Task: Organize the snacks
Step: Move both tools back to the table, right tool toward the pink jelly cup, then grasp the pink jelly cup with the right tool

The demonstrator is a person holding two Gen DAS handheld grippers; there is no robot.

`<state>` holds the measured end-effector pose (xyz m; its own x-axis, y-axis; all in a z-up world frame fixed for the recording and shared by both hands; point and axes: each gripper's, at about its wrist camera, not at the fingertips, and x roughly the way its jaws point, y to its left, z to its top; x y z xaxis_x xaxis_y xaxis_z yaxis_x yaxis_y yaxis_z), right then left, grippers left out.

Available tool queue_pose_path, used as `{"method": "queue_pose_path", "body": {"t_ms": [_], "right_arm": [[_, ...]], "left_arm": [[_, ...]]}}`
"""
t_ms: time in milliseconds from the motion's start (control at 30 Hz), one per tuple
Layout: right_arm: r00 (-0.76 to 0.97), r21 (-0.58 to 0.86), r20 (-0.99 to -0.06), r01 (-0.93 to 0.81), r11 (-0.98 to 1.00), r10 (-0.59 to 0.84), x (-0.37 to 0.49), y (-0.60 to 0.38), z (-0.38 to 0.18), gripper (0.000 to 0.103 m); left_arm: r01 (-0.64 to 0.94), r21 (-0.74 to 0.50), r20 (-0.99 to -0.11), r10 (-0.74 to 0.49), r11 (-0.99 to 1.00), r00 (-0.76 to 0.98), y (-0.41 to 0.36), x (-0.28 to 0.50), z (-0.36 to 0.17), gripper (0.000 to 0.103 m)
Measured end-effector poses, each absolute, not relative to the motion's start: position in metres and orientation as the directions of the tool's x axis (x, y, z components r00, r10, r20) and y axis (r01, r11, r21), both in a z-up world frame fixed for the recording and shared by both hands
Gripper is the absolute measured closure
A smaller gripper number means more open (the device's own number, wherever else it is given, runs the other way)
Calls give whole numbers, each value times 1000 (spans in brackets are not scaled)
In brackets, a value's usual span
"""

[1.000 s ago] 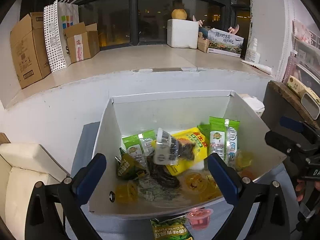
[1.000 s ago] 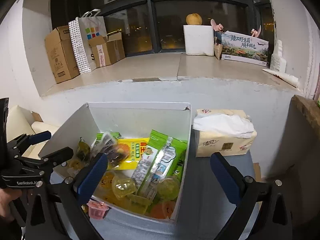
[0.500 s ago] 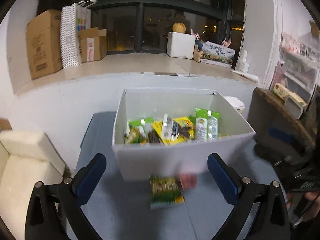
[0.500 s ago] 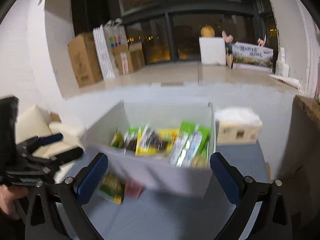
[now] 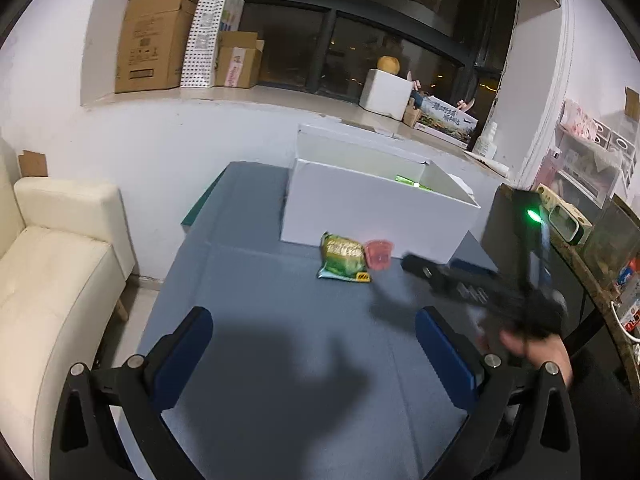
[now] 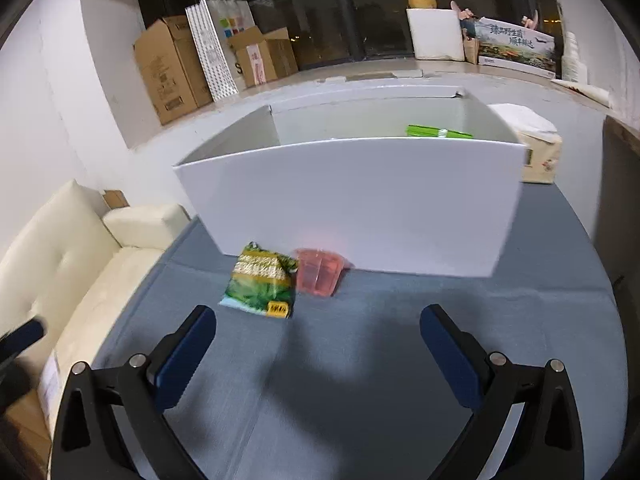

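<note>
White box = landmark, sits on blue-grey surface. Green snack bag lies flat on surface just in front of box's front wall, toward its left end; pink jelly cup right beside the bag, touching or nearly so, close against box front. Same pair seen from left wrist cam: bag, cup, box. Inside box only tops of green packets peek over rim, rest hidden. Left tongs wide open, nothing between pads, well back from box. Right tongs also wide open, empty, facing box front w/ bag + cup ahead and slightly left. Right tongs also show in left cam, blurred, near box's right front corner. Tissue box just beside box's right wall. Cream sofa left of box, off the surface.
</note>
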<state>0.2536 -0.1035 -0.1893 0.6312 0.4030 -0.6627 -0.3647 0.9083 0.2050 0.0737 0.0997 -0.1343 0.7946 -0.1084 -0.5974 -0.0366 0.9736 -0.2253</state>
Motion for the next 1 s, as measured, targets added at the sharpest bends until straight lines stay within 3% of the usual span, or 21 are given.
{"method": "queue_pose_path", "body": {"t_ms": [267, 333, 400, 567, 600, 1000], "right_arm": [[598, 170, -723, -333, 927, 347, 296, -77, -209, 2], [591, 158, -738, -318, 935, 325, 303, -75, -215, 20], [572, 139, -764, -308, 941, 300, 309, -72, -223, 29], [585, 68, -770, -322, 944, 255, 311, -61, -229, 44], [584, 72, -768, -329, 942, 263, 310, -60, -229, 58], [615, 119, -719, -350, 929, 324, 275, -73, -200, 59]], "left_arm": [[-75, -241, -614, -92, 968, 784, 119, 59, -143, 0], [-89, -248, -618, -87, 965, 781, 123, 57, -145, 0], [-93, -250, -624, -87, 964, 776, 126, 57, -147, 0], [-99, -260, -621, -88, 960, 779, 130, 57, -148, 0], [-99, -261, -621, -89, 960, 779, 130, 57, -148, 0], [-59, -227, -645, -105, 972, 757, 113, 85, -151, 0]]}}
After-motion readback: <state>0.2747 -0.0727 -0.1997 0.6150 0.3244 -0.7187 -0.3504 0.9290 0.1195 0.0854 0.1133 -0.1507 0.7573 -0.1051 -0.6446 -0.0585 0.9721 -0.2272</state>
